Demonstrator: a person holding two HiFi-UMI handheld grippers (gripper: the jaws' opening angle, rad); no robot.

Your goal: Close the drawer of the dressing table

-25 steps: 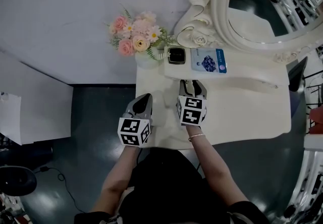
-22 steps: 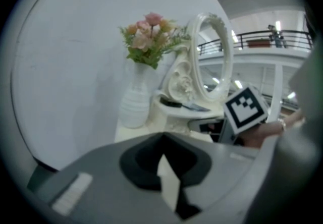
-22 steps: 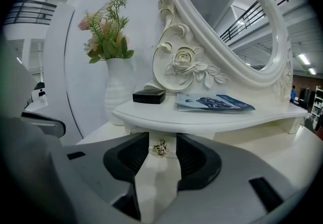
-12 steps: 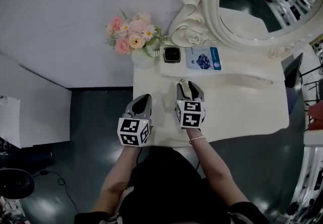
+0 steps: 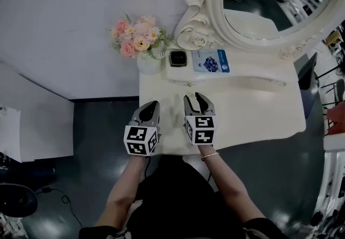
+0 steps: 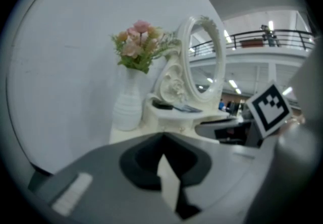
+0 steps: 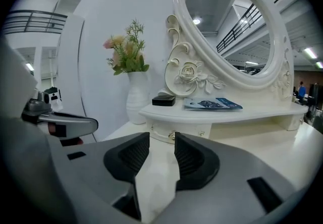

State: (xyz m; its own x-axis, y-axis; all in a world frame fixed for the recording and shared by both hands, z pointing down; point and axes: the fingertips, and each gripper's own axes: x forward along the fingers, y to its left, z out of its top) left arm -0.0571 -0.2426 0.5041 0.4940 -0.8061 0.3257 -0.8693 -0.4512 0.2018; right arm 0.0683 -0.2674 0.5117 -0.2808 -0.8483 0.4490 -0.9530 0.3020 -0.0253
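Note:
The white dressing table [image 5: 253,109] carries a raised shelf with a small drawer [image 5: 188,83] in its front. In the right gripper view the drawer [image 7: 187,130] looks flush with the shelf, its gold knob showing just past the jaws. My right gripper [image 5: 198,96] hovers over the tabletop a short way in front of the drawer, and its jaws [image 7: 161,140] stand a little apart with nothing between them. My left gripper [image 5: 152,104] hangs at the table's left front edge, its jaws [image 6: 162,140] closed tip to tip and empty.
On the shelf lie a black box [image 5: 177,58] and a blue booklet [image 5: 211,62]. A vase of pink flowers [image 5: 136,44] stands at the table's back left corner. An oval mirror [image 5: 269,1] in an ornate frame rises behind. Dark floor lies left of the table.
My right gripper has drawn back from the drawer front toward the person. The left gripper has kept its place.

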